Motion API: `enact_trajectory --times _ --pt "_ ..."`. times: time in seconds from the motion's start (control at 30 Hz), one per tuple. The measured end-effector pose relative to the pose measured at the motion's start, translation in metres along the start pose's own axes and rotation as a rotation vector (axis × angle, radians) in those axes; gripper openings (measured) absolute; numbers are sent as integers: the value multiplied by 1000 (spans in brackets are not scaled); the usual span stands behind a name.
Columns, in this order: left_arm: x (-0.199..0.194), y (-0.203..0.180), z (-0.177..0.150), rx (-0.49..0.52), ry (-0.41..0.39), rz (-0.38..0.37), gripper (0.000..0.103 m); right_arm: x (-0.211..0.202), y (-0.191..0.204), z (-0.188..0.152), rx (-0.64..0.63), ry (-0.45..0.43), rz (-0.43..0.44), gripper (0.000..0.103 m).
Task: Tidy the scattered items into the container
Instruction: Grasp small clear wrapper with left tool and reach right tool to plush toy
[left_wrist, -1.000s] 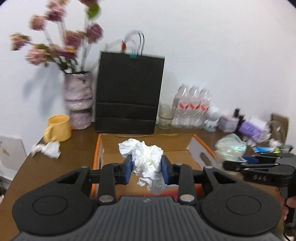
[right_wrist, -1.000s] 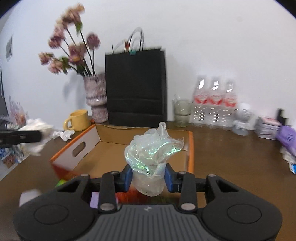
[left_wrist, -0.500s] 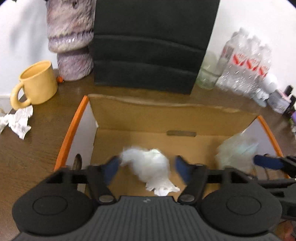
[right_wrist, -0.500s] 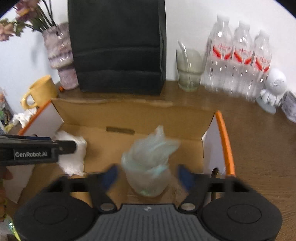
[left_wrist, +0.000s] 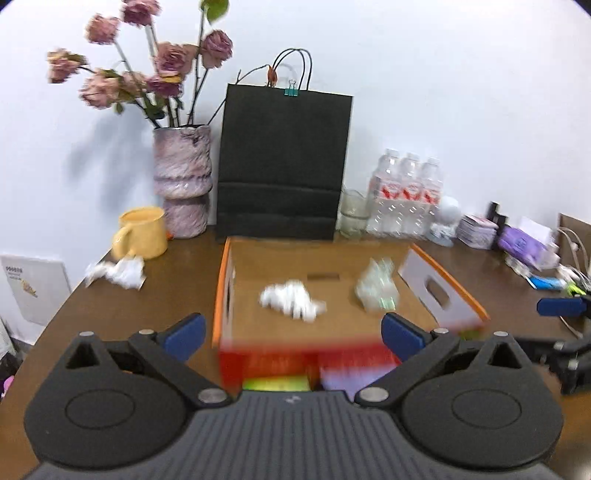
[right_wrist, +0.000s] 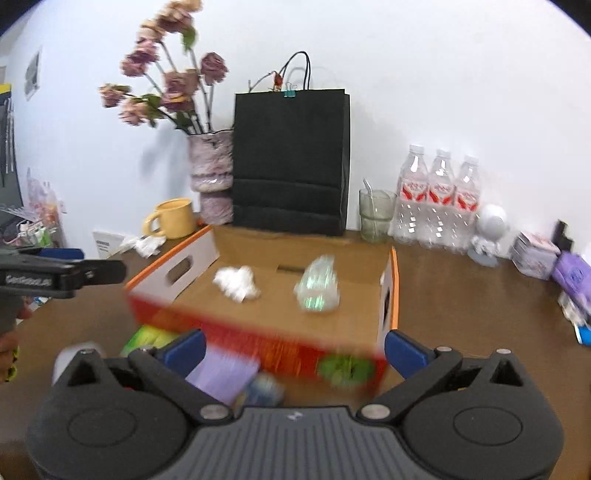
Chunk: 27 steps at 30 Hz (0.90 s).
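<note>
An open cardboard box with orange rims (left_wrist: 223, 280) (right_wrist: 394, 280) sits on the brown table. Inside it lie a crumpled white tissue (left_wrist: 291, 300) (right_wrist: 237, 282) and a crumpled iridescent plastic wrap (left_wrist: 377, 288) (right_wrist: 318, 286). My left gripper (left_wrist: 293, 334) is open and empty, held above the box's near edge. My right gripper (right_wrist: 293, 349) is open and empty, also above the near edge. Another crumpled tissue (left_wrist: 117, 272) (right_wrist: 147, 244) lies on the table left of the box, by a yellow mug (left_wrist: 141, 238).
A black paper bag (left_wrist: 282, 162), a vase of dried roses (left_wrist: 183, 181), a glass (left_wrist: 352, 213) and water bottles (left_wrist: 406, 199) stand behind the box. Small clutter (left_wrist: 524, 245) lies at the right. Colourful items (right_wrist: 221, 373) lie in front of the box.
Both grippers opened and dropped the tissue and the plastic wrap into the box, then drew back and up from it.
</note>
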<state>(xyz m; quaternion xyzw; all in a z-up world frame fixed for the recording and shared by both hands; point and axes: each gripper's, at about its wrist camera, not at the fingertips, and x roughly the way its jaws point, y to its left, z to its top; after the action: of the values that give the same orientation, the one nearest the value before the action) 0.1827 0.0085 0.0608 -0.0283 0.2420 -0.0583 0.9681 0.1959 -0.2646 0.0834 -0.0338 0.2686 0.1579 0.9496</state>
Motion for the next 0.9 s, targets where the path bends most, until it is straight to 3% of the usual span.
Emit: enact_trajectory --times 0.2,0.37,0.63,0.9 --pt "-59 3 -79 -39 41 10 103 -46 28 -79 47 19 -62 103" --pt "-80 -5 -112 -60 86 -2 103 -60 50 -120 82 30 -67 103" --pt "-79 -20 -133 -36 155 -10 103 -62 68 -134 72 64 -47 103" --pt "-80 -22 -136 -29 170 -7 100 -61 68 -135 77 74 -51 103"
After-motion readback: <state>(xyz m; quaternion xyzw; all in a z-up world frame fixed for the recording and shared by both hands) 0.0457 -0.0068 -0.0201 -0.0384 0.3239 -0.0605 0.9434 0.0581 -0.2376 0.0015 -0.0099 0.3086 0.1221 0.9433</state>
